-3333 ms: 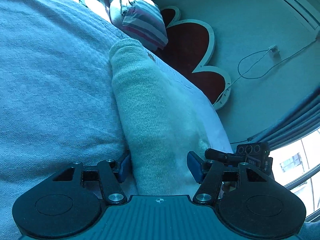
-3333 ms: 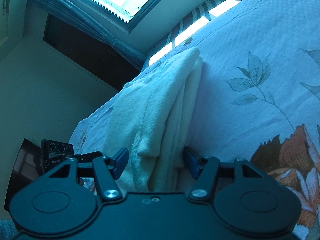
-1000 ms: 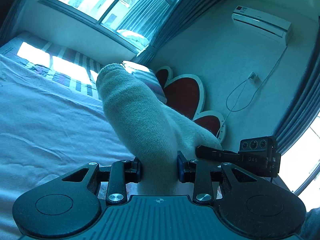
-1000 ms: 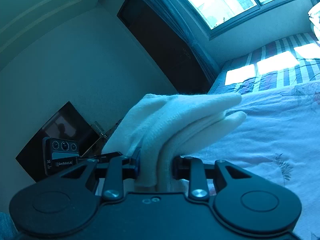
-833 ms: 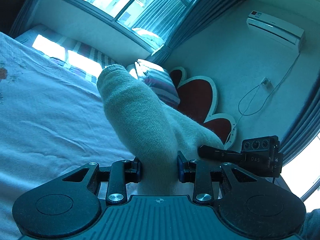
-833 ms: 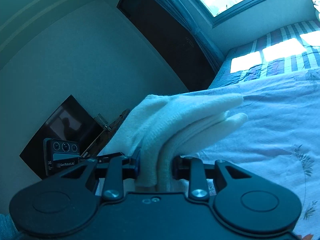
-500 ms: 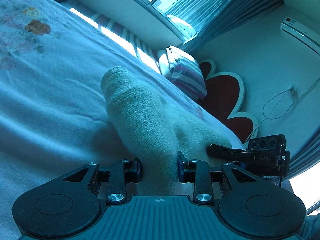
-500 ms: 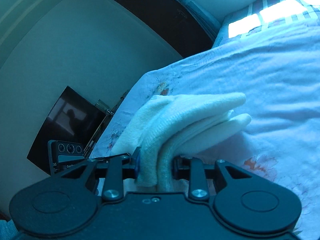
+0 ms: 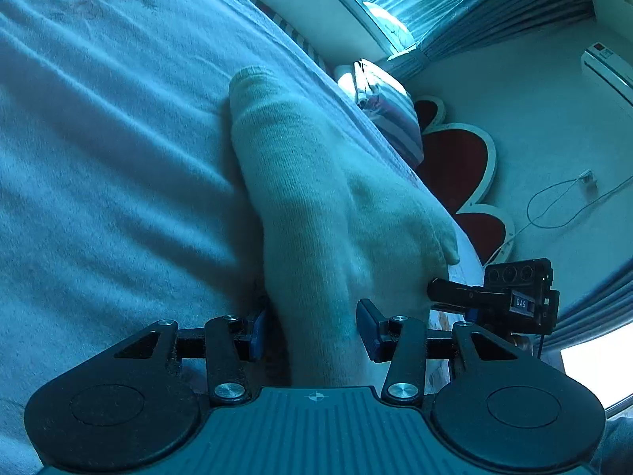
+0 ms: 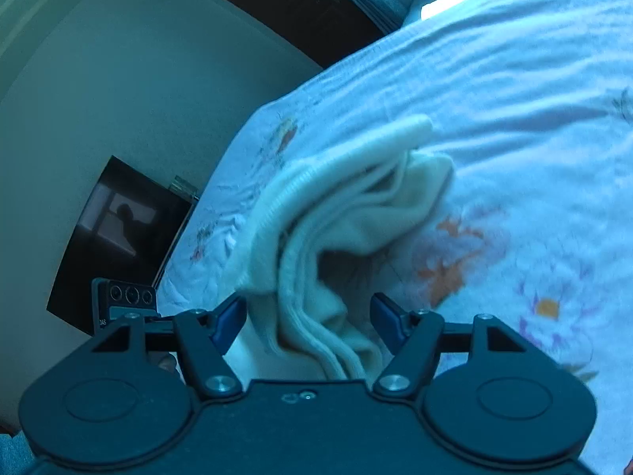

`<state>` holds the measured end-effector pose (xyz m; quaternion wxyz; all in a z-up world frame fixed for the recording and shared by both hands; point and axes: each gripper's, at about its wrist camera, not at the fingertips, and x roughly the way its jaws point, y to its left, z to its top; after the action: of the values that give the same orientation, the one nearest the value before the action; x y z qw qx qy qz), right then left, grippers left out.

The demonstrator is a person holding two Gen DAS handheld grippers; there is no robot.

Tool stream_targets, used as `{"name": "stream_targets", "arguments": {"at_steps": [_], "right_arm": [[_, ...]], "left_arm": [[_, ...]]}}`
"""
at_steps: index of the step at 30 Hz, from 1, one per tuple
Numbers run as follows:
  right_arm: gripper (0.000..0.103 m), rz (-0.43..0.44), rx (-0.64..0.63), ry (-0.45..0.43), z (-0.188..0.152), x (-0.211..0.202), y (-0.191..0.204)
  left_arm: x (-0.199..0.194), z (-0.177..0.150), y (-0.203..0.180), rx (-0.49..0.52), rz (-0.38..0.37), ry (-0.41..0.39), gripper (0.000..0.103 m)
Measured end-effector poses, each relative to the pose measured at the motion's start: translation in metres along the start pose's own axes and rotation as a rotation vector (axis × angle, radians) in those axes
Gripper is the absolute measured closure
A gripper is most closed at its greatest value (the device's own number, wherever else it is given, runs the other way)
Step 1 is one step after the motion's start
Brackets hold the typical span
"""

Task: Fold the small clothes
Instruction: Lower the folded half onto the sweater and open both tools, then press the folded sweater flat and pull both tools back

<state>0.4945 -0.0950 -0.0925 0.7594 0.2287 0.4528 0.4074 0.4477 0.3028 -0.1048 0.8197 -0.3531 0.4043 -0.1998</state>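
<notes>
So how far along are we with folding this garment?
Done: the cream knit garment lies doubled in layers on the floral bedspread. In hand: the left gripper and right gripper are opening, with cloth between their jaws. Left: draw both clear and check that the layered edges lie tidy.

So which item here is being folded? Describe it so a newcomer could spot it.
Start at the bed with the pale floral cover. On it lies a cream knit sock, one end between the opening left gripper, the cuffs between the opening right gripper. It is plain and ribbed, unlike the striped pillow beyond it.
</notes>
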Motion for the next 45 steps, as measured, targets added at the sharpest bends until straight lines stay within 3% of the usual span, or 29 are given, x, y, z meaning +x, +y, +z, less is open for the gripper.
{"name": "stream_targets", "arguments": {"at_steps": [1, 2, 3, 4, 6, 8, 10, 14, 16, 19, 21, 22, 23, 25, 26, 28, 30, 33, 36, 39, 41, 42, 45], "right_arm": [[0.036, 0.003, 0.007, 0.018, -0.004, 0.004, -0.001], [0.044, -0.002, 0.005, 0.015, -0.008, 0.007, 0.001], [0.064, -0.002, 0.027, 0.029, -0.010, 0.010, 0.001], [0.073, 0.020, 0.102, 0.056, -0.010, 0.014, -0.002], [0.082, 0.036, 0.258, 0.046, -0.018, 0.014, -0.008], [0.085, 0.046, 0.366, 0.023, -0.028, 0.006, -0.005], [0.087, 0.053, 0.456, 0.010, -0.039, 0.000, 0.002], [0.087, -0.023, 0.563, 0.010, -0.073, 0.003, 0.016], [0.087, -0.052, 0.595, -0.015, -0.087, 0.007, 0.010], [0.084, -0.032, 0.553, -0.072, -0.093, 0.011, 0.006], [0.073, -0.066, 0.506, -0.101, -0.091, 0.000, 0.012], [0.072, -0.120, 0.429, -0.146, -0.085, -0.013, 0.021], [0.072, -0.159, 0.365, -0.179, -0.081, -0.022, 0.029], [0.072, -0.245, 0.199, -0.251, -0.067, -0.029, 0.054], [0.073, -0.258, 0.122, -0.260, -0.059, -0.026, 0.064], [0.074, -0.276, -0.031, -0.232, -0.043, -0.012, 0.079], [0.078, -0.331, -0.166, -0.145, -0.039, 0.011, 0.100], [0.077, -0.291, -0.300, -0.077, -0.061, 0.014, 0.123], [0.080, -0.376, -0.371, 0.007, -0.089, 0.030, 0.118], [0.090, -0.387, -0.327, -0.016, -0.097, 0.025, 0.110], [0.087, -0.380, -0.310, -0.030, -0.092, 0.010, 0.110], [0.082, -0.384, -0.333, -0.065, -0.090, 0.004, 0.115], [0.081, -0.400, -0.354, -0.163, -0.066, 0.006, 0.113]], "left_arm": [[0.004, -0.001, -0.002, -0.011, -0.014, -0.004, 0.058], [0.007, -0.002, -0.002, -0.025, -0.036, -0.002, 0.058], [0.011, -0.001, -0.003, -0.040, -0.064, 0.000, 0.058], [0.013, 0.000, -0.006, -0.043, -0.083, -0.002, 0.059], [0.012, -0.003, -0.007, -0.063, -0.118, 0.001, 0.080], [0.006, -0.001, -0.006, -0.090, -0.159, 0.004, 0.083], [0.001, -0.002, -0.006, -0.099, -0.145, 0.033, 0.083], [0.000, -0.015, 0.001, -0.095, -0.020, 0.143, 0.083], [-0.004, -0.022, 0.004, -0.110, -0.003, 0.130, 0.083], [-0.011, -0.025, -0.012, -0.050, 0.062, 0.078, 0.078], [-0.024, -0.023, -0.033, 0.048, 0.147, -0.006, 0.069], [-0.032, -0.018, -0.048, 0.108, 0.192, -0.070, 0.061], [-0.035, -0.016, -0.056, 0.136, 0.207, -0.122, 0.047], [-0.029, -0.010, -0.072, 0.192, 0.261, -0.191, 0.034], [-0.022, -0.008, -0.078, 0.213, 0.281, -0.202, 0.034], [-0.005, -0.007, -0.091, 0.229, 0.310, -0.143, 0.034], [-0.005, -0.018, -0.106, 0.293, 0.313, -0.121, 0.034], [-0.024, -0.049, -0.113, 0.367, 0.344, -0.103, 0.034], [-0.015, -0.069, -0.103, 0.418, 0.428, -0.039, 0.034], [-0.022, -0.068, -0.111, 0.462, 0.470, -0.043, 0.034], [-0.030, -0.058, -0.121, 0.478, 0.424, -0.120, 0.034], [-0.028, -0.049, -0.126, 0.479, 0.413, -0.151, 0.034], [-0.012, -0.020, -0.131, 0.473, 0.414, -0.201, 0.034]]}}
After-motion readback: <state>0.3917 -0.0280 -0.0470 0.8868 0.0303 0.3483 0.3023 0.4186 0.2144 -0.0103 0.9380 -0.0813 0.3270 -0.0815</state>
